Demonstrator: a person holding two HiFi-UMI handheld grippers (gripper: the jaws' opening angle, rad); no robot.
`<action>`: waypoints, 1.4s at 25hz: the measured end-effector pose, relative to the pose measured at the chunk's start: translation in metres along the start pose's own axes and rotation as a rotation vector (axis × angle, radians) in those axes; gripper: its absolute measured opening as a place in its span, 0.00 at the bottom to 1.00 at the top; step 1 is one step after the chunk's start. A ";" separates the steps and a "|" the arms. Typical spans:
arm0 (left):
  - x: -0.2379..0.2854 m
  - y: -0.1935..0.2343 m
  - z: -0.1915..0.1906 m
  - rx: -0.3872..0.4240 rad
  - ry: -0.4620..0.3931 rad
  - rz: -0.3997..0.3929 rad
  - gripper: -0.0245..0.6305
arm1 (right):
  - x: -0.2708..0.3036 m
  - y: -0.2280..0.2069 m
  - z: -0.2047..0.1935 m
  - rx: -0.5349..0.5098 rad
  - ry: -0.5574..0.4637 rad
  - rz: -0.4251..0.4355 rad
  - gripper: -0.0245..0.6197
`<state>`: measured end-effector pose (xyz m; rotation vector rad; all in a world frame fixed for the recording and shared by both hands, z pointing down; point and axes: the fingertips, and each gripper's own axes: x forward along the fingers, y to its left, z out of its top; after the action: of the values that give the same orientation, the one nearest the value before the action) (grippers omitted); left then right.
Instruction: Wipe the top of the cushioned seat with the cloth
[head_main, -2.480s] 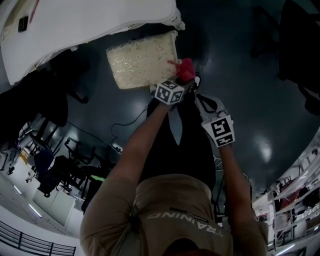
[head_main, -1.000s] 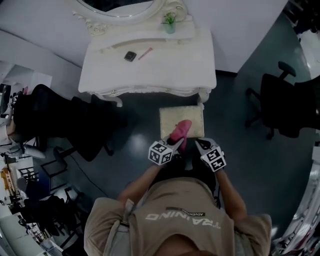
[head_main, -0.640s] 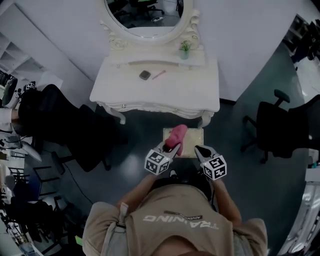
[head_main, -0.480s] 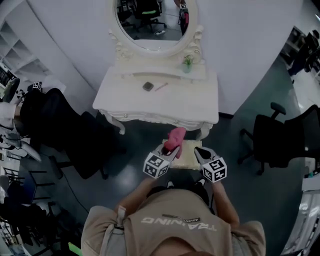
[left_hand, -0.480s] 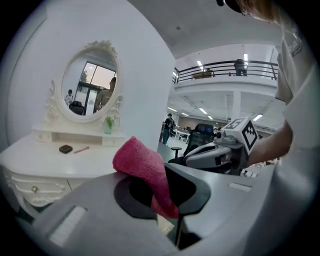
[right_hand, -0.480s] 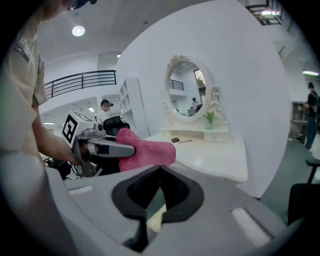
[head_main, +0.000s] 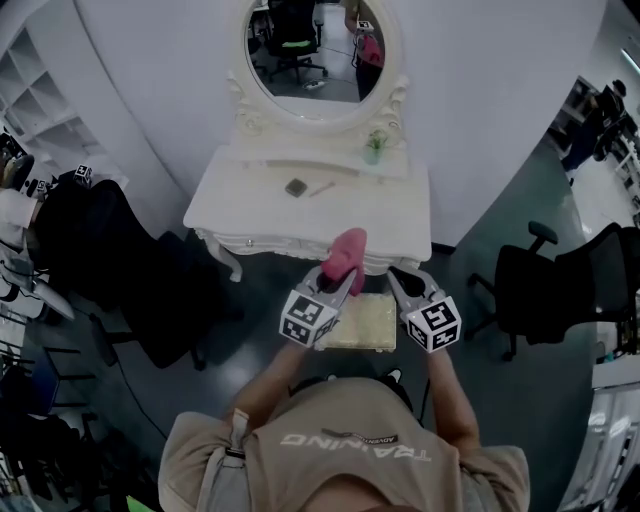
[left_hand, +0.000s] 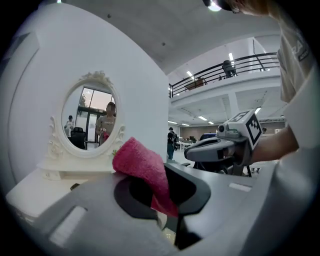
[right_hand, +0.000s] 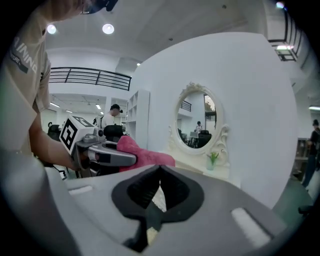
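The pink cloth (head_main: 347, 250) sticks up out of my left gripper (head_main: 342, 281), which is shut on it. In the left gripper view the cloth (left_hand: 140, 163) fills the gap between the dark pads. The cream cushioned seat (head_main: 362, 323) stands on the dark floor well below both grippers, in front of the dressing table. My right gripper (head_main: 396, 277) is held level beside the left one. Its jaws are shut with nothing in them, as the right gripper view (right_hand: 159, 171) shows. Both grippers hang in the air, apart from the seat.
A white dressing table (head_main: 270, 210) with an oval mirror (head_main: 318, 52), a small plant (head_main: 374, 146) and small items stands just beyond the seat. Black office chairs stand at the left (head_main: 120, 265) and at the right (head_main: 535, 290).
Both grippers have come up off the seat, the left one still holding the cloth. The head view has risen, so the seat looks small and far below.
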<state>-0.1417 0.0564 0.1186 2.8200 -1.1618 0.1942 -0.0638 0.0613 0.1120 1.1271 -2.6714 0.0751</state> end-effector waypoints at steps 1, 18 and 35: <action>-0.003 0.002 0.012 0.005 -0.022 0.005 0.10 | -0.002 0.000 0.010 -0.005 -0.019 -0.014 0.04; -0.006 -0.021 0.050 0.027 -0.043 0.032 0.10 | -0.060 -0.019 0.058 0.020 -0.187 -0.140 0.04; 0.000 -0.075 0.068 0.089 -0.043 0.059 0.10 | -0.113 -0.038 0.062 0.006 -0.233 -0.148 0.04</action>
<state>-0.0834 0.1008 0.0491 2.8818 -1.2777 0.1944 0.0270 0.1044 0.0230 1.4106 -2.7747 -0.0798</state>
